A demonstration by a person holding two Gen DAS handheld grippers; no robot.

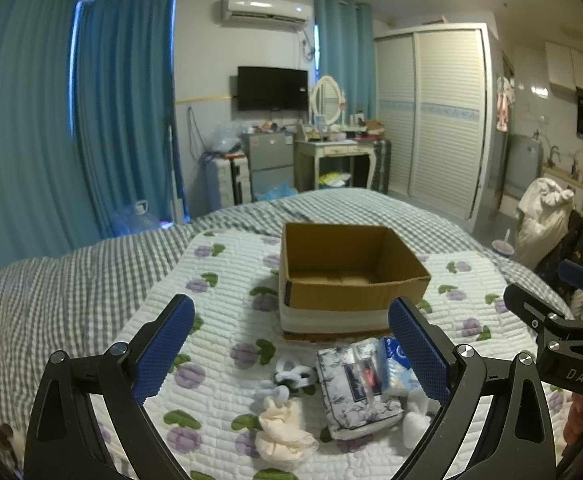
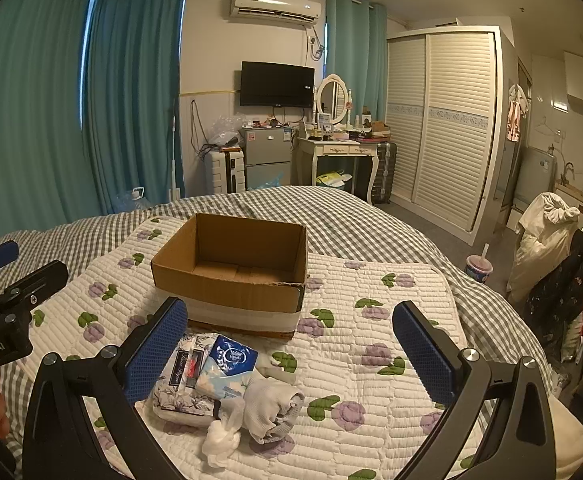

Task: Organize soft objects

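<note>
I hold my left gripper (image 1: 291, 348) with its blue pads spread wide and nothing between them, and my right gripper (image 2: 291, 350) gapes just as wide and is just as empty. Both hover above the bed, pointing toward the cardboard box (image 1: 347, 280), which I take as my landmark. It stands open-topped on the white quilted mat (image 1: 219, 320) printed with purple flowers, and what I can see of its inside is bare.

Just in front of the box, on my side of it, the soft things lie bunched together on the mat. Closest to the box is the floral tissue pack (image 1: 355, 392), and the blue tissue pack (image 2: 227, 368) lies against its right edge, partly on top of it. Nearer to me than those, a cream cloth bundle (image 1: 281, 428) sits crumpled to the left, with a small white-and-dark item (image 1: 293, 374) between it and the box. To the right lie a rolled white sock (image 2: 275, 404) and a knotted white scrap (image 2: 221, 440).

Beyond the box the grey checked bedcover (image 1: 71, 288) runs away toward the blue curtains (image 1: 123, 100).
</note>
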